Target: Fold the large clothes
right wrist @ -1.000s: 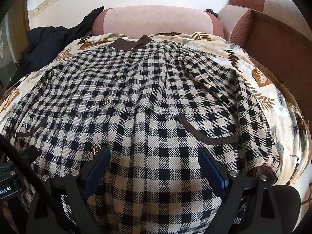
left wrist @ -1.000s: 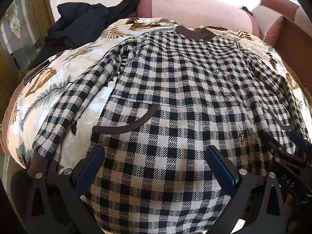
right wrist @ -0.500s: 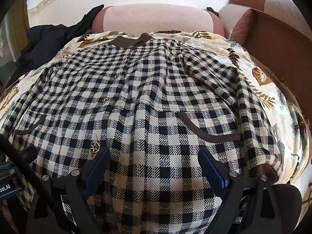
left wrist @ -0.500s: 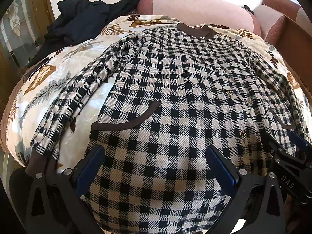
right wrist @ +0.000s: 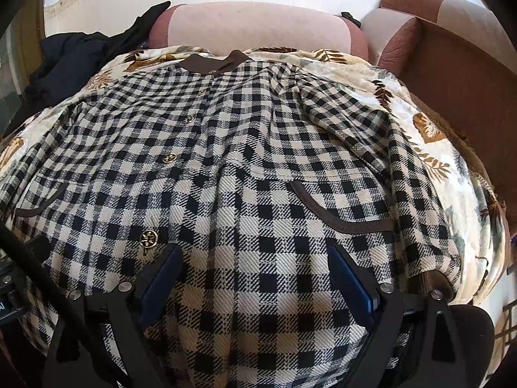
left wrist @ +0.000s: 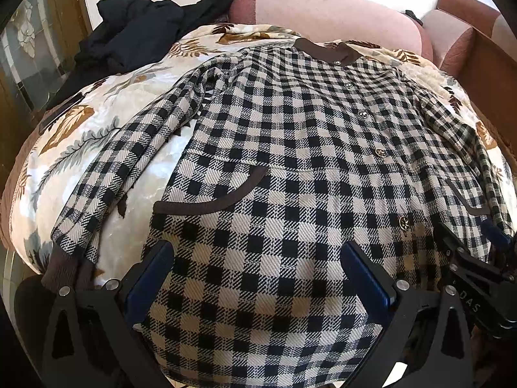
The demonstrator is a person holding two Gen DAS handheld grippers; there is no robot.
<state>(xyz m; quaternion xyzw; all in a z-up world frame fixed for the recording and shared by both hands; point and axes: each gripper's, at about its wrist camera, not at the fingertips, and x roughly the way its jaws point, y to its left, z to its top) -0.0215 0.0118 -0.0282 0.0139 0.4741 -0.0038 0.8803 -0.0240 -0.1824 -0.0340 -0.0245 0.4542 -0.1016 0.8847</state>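
A black-and-cream checked coat point(left wrist: 290, 148) with a brown collar point(left wrist: 326, 50) lies face up, buttoned, on a leaf-patterned blanket point(left wrist: 80, 148); it also fills the right wrist view point(right wrist: 258, 161). Its sleeves lie along both sides. My left gripper point(left wrist: 258, 278) is open, its blue pads point(left wrist: 148, 278) spread over the coat's lower left hem. My right gripper point(right wrist: 255, 278) is open over the lower right hem, pads point(right wrist: 352, 278) wide apart. The right gripper also shows at the left view's right edge point(left wrist: 475, 278). The hem edge under both is hidden.
A dark garment pile point(left wrist: 139, 35) lies at the blanket's far left. A pink sofa backrest point(left wrist: 323, 9) stands behind the collar, a brown armrest point(right wrist: 458, 64) at the right. A glass-panelled door point(left wrist: 29, 55) is at the left.
Both cameras have tilted or pulled back slightly, so the coat appears lower in view and more sofa back shows. Both grippers stay open over the hem.
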